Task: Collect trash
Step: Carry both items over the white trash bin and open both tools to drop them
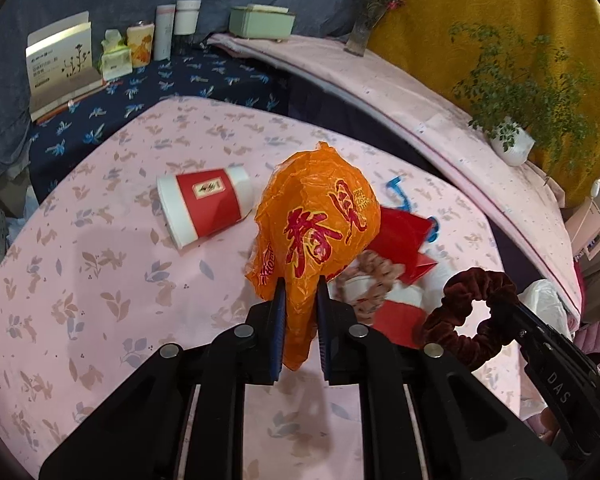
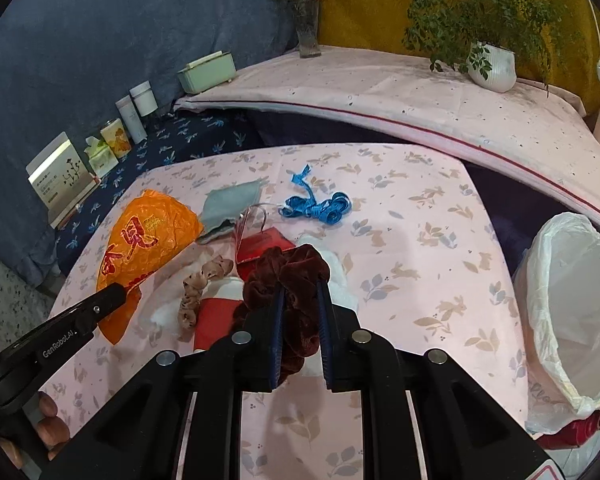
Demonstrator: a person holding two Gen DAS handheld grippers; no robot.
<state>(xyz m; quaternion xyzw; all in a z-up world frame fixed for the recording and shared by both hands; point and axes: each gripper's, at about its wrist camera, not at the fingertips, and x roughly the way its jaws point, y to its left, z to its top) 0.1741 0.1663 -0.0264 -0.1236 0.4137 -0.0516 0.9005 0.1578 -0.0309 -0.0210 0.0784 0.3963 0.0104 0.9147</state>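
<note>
Pickup step: left gripper [image 1: 300, 294] clamps orange plastic bag [image 1: 320, 220], right gripper [image 2: 300, 300] clamps maroon scrunchie [image 2: 288, 276]; next, carry both to lined bin [image 2: 572, 304] off table's right edge.

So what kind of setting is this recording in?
Most likely a lived-in home room, perhaps a bedroom corner. A table under a pink rabbit-print cloth holds the litter, toiletry bottles and a tissue pack line the side surface, and a potted plant stands behind. A lined bin waits nearby.
</note>
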